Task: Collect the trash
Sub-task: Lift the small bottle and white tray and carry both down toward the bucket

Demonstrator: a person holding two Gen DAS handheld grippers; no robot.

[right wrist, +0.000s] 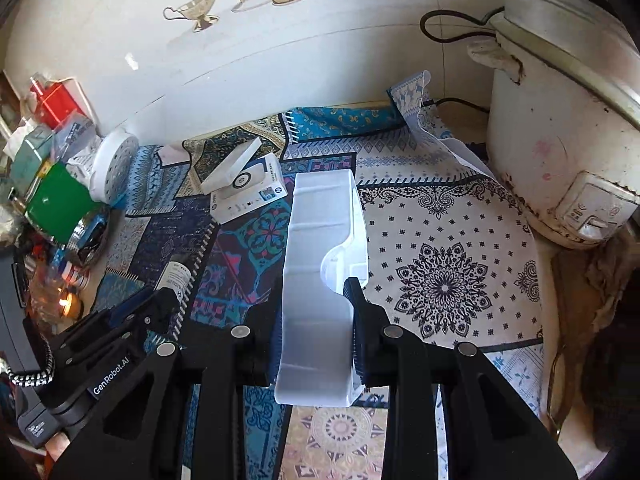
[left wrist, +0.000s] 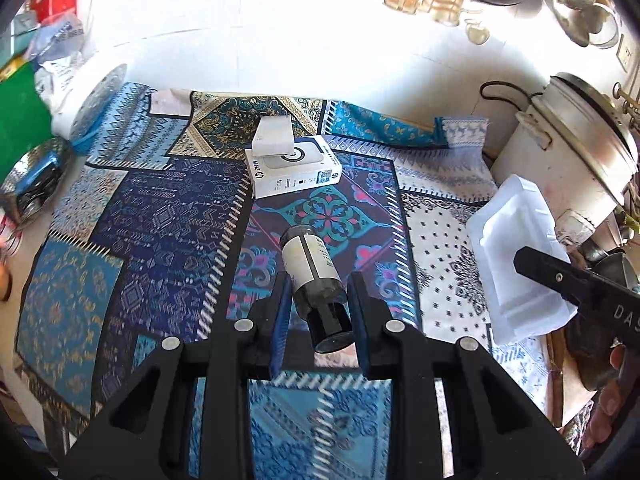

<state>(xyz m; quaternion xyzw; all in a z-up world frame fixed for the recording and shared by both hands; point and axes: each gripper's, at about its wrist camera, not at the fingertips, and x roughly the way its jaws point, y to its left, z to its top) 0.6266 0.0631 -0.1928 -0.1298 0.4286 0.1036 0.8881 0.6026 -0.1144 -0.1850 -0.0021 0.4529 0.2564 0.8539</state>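
Observation:
My left gripper is shut on a small dark bottle with a pale label, held above the patterned cloth. The bottle also shows in the right wrist view, with the left gripper at lower left. My right gripper is shut on a translucent white plastic packaging tray, held above the cloth. That tray also shows at the right of the left wrist view. A white HP box with a white insert on it lies on the cloth farther back.
A white rice cooker stands at the right by the tiled wall. At the left are a green box, a round white perforated lid, a shiny foil dish and assorted clutter.

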